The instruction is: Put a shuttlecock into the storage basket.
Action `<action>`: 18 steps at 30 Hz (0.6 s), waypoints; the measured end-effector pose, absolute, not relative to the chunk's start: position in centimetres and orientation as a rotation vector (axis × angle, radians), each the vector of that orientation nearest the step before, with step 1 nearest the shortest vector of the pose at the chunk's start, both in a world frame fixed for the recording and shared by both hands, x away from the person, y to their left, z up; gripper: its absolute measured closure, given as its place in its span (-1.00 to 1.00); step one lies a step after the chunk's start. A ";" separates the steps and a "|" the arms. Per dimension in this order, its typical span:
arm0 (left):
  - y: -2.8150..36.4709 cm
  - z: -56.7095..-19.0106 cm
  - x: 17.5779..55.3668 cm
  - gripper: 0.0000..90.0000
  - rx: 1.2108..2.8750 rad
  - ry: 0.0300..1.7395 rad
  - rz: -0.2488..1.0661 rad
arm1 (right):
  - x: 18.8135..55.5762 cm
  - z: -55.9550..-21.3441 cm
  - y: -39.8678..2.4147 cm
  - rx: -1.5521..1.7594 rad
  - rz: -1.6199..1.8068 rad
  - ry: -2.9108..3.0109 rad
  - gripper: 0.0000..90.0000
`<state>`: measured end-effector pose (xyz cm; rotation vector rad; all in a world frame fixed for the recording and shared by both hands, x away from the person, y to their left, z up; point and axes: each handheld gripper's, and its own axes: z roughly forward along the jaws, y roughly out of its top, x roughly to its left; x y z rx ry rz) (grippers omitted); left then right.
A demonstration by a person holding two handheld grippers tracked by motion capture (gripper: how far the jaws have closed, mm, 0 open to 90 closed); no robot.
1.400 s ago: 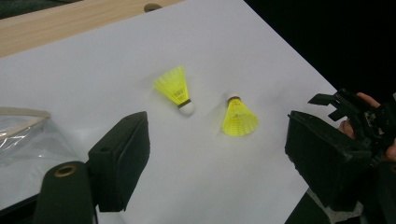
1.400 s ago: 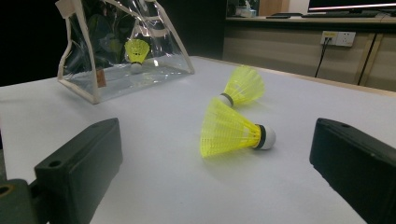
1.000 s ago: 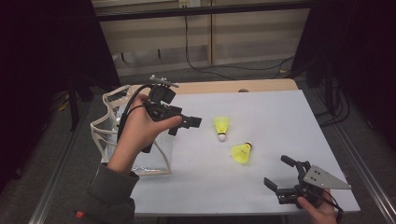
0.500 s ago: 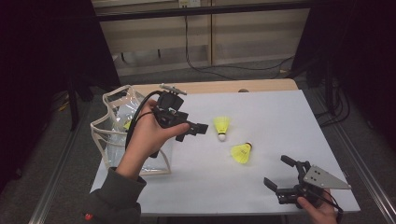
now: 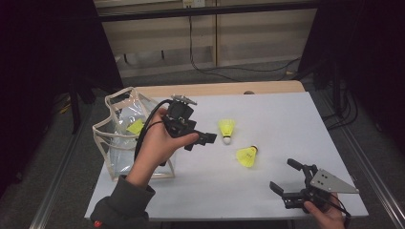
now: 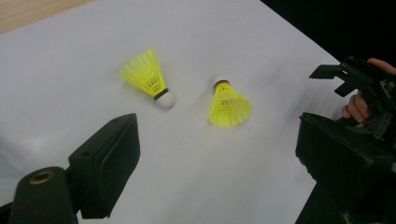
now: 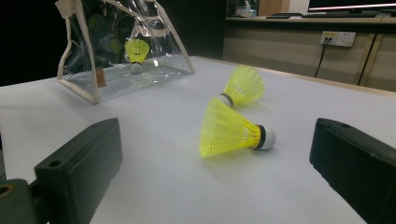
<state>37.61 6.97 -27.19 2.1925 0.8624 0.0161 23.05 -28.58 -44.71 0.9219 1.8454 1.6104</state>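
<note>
Yellow plastic shuttlecocks lie loose on the white desk (image 5: 286, 114): the farther shuttlecock (image 5: 227, 129) just beyond the left gripper's (image 5: 203, 139) wide-open, empty fingers, the nearer shuttlecock (image 5: 247, 156) ahead of the right gripper's (image 5: 287, 179) equally spread, empty fingers. A third shuttlecock (image 7: 136, 55) sits inside the clear plastic bag (image 5: 122, 133) behind the left fingers, so the open stance probably readies another pickup for bagging.

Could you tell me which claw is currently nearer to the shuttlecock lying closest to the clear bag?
Left. The left claw hovers open just beside that shuttlecock, on its bag side. The right claw sits open by the table's near edge, beyond the other shuttlecock.
</note>
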 end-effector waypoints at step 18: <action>6.5 -29.3 37.3 -0.70 2.217 0.850 0.003 | 23.0 -44.7 -28.6 0.923 1.609 1.847 -0.94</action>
